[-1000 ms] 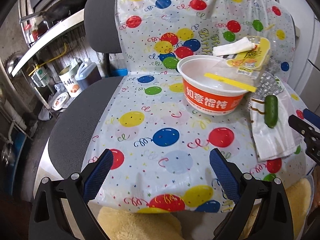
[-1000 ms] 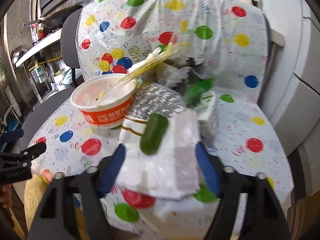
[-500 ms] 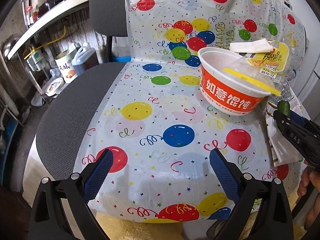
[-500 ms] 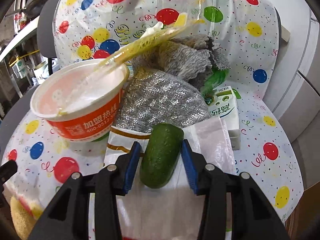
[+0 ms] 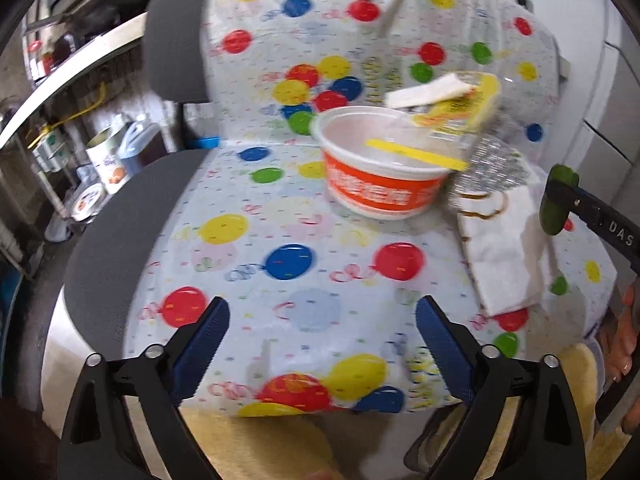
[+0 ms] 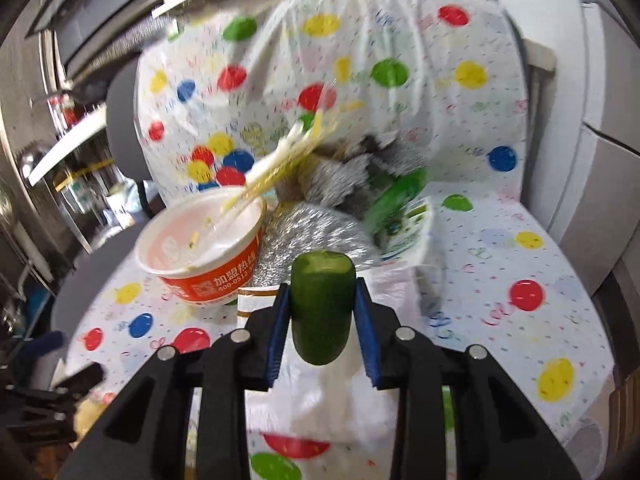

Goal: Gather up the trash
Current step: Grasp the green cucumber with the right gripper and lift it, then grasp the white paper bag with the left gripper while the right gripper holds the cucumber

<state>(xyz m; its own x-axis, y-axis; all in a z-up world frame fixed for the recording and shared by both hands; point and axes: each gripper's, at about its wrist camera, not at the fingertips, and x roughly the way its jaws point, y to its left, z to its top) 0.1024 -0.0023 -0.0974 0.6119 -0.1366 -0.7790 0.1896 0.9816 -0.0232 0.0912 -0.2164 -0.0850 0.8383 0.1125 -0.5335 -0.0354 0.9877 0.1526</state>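
Note:
A green cucumber piece (image 6: 322,308) hangs between the blue pads of my right gripper (image 6: 322,312), lifted off the white plastic bag (image 6: 336,396). The jaws are still closing and press on its sides. The left wrist view shows the same cucumber piece (image 5: 558,200) held at the far right. An orange and white instant-food bowl (image 6: 208,252) with a yellow wrapper (image 5: 460,108) stands behind it, beside silver foil (image 6: 312,236) and a green-printed carton (image 6: 400,220). My left gripper (image 5: 322,344) stands open over the balloon-print cover (image 5: 288,264), nothing between its fingers.
The trash lies on a grey chair (image 5: 108,220) draped with the balloon-print sheet. Shelves with cans and jars (image 5: 108,160) stand to the left. A white cabinet (image 6: 600,200) is at the right. A yellowish fluffy mat (image 5: 260,440) lies below the seat's front edge.
My right gripper moved in around the cucumber piece, closed on it and lifted it off the white bag. The left gripper stayed open, shifting slightly over the cover.

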